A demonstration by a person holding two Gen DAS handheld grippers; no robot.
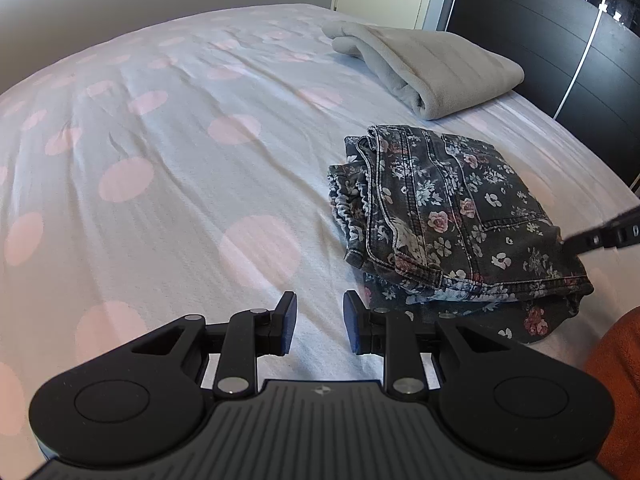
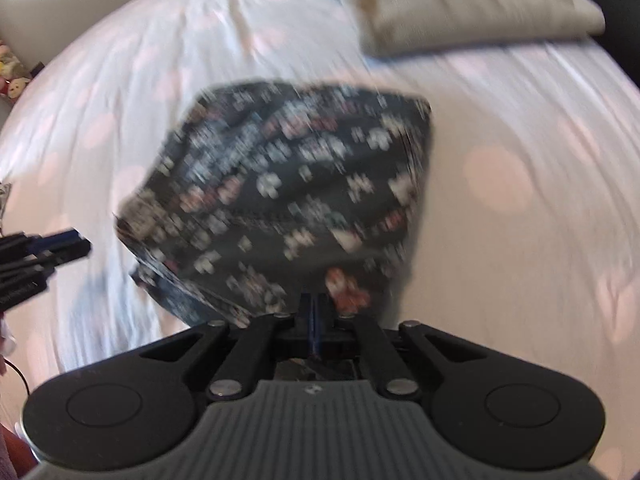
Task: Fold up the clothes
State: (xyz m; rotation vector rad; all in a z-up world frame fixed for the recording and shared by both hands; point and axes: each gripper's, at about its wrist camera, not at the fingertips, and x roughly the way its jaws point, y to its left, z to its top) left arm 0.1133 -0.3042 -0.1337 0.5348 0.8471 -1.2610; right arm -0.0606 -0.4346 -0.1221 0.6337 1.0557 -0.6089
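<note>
A folded dark denim garment with a flower print [image 1: 452,216] lies on the white bed sheet with pink dots [image 1: 160,160]. My left gripper [image 1: 320,316] hovers over the sheet just left of the garment's near corner, open, with nothing between its blue pads. My right gripper [image 1: 576,242] comes in from the right, its tip at the garment's top layer. In the blurred right wrist view its jaws [image 2: 316,304] are pressed together at the near edge of the garment [image 2: 288,196]; no cloth shows between them. The left gripper [image 2: 68,246] shows at that view's left edge.
A folded grey blanket [image 1: 432,72] lies farther back on the bed. Dark furniture [image 1: 560,40] stands beyond the bed's right side. An orange sleeve [image 1: 616,380] shows at the lower right. Soft toys [image 2: 14,76] sit off the bed at left.
</note>
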